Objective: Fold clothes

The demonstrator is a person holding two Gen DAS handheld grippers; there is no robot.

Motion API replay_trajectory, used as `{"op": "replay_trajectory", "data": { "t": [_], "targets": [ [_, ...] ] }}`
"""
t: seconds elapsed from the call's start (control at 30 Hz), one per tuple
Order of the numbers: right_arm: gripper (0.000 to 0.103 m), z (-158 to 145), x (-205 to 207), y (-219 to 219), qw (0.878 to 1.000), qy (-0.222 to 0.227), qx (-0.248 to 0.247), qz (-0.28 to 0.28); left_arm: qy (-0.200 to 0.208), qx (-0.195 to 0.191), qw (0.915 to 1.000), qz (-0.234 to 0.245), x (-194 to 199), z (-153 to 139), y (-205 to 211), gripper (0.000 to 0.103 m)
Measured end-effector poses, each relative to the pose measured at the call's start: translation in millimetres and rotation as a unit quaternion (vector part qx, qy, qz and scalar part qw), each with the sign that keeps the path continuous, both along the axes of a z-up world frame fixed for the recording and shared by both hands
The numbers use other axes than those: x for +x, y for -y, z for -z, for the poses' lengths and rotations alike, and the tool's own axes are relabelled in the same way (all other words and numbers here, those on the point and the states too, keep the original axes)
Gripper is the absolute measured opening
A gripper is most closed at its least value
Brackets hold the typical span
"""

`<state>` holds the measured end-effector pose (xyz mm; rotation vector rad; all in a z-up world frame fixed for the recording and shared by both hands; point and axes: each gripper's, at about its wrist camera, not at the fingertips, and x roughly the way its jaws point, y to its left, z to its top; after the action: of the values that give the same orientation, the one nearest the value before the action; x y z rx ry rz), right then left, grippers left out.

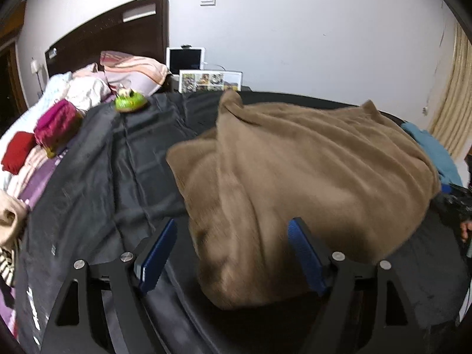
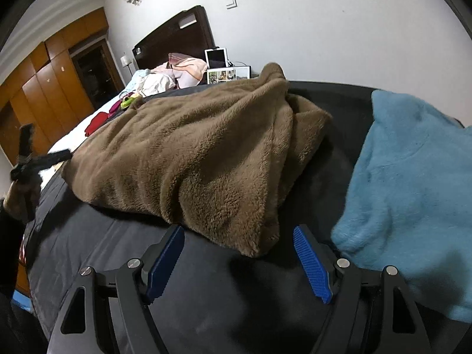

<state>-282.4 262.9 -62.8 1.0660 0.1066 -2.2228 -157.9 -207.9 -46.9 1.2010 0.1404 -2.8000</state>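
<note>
A brown fleece garment (image 1: 309, 177) lies bunched on a black sheet (image 1: 132, 171) on the bed. My left gripper (image 1: 233, 227) is open, its jaws wide apart, with the garment's near left corner lying between them. In the right wrist view the same brown garment (image 2: 188, 153) fills the middle. My right gripper (image 2: 239, 233) is open just in front of the garment's near right corner, holding nothing. A light blue fleece garment (image 2: 413, 194) lies to the right of it, close to the right finger (image 2: 309, 262).
Folded red (image 1: 17, 153) and magenta (image 1: 56, 126) clothes, pink pillows (image 1: 132, 70) and a green toy (image 1: 129, 101) sit at the bed's left and head. A dark headboard (image 1: 112, 35), a tablet (image 1: 185, 59) and a photo frame (image 1: 211, 81) stand behind. A wooden wardrobe (image 2: 50, 88) is far left.
</note>
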Motion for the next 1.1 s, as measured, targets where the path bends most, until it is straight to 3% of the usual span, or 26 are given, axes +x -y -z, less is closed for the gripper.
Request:
{"op": "replay_trajectory", "data": {
  "t": [0.07,0.2,0.23,0.33,0.57,0.6,0.67,0.7,0.77,0.9,0.97,1.03,1.1],
  "targets": [
    [0.076,3,-4,8,1.000,0.003,0.000,-0.006,0.003,0.011,0.9999,0.003,8,5,-6,0.082],
    [0.038,4,-2,22,0.999,-0.020,0.044,0.003,0.010,0.017,0.9998,-0.005,6,17,-12,0.082],
    [0.032,2,-1,21,0.998,-0.026,0.048,0.004,0.009,0.016,0.9998,-0.009,5,17,-12,0.082],
    [0.025,-14,6,15,0.995,-0.069,0.070,0.030,0.014,-0.001,0.9997,-0.018,0,20,-13,0.082],
    [0.024,-54,28,-4,0.979,-0.158,0.103,0.076,0.023,-0.028,0.9992,-0.017,-2,22,-7,0.082],
    [0.024,-52,28,-6,0.976,-0.165,0.117,0.086,0.024,-0.026,0.9992,-0.018,-2,24,-4,0.082],
    [0.004,-46,25,-10,0.967,-0.177,0.145,0.113,0.027,-0.023,0.9992,-0.020,-3,26,1,0.082],
    [0.002,-43,21,-19,0.964,-0.174,0.149,0.133,0.029,-0.022,0.9991,-0.022,-4,28,4,0.082],
    [0.002,-39,11,-42,0.959,-0.162,0.148,0.177,0.029,-0.009,0.9993,-0.022,-4,29,7,0.082],
    [0.004,-49,24,-45,0.966,-0.176,0.122,0.147,0.030,-0.008,0.9993,-0.021,-7,29,7,0.083],
    [0.019,-51,22,-33,0.975,-0.161,0.096,0.117,0.032,-0.006,0.9992,-0.023,-7,29,7,0.083],
    [0.092,-50,16,-24,0.982,-0.142,0.068,0.105,0.026,-0.010,0.9992,-0.028,-3,23,4,0.083],
    [0.096,-50,10,-14,0.985,-0.135,0.042,0.102,0.016,-0.018,0.9991,-0.034,3,15,1,0.083]
  ]
}}
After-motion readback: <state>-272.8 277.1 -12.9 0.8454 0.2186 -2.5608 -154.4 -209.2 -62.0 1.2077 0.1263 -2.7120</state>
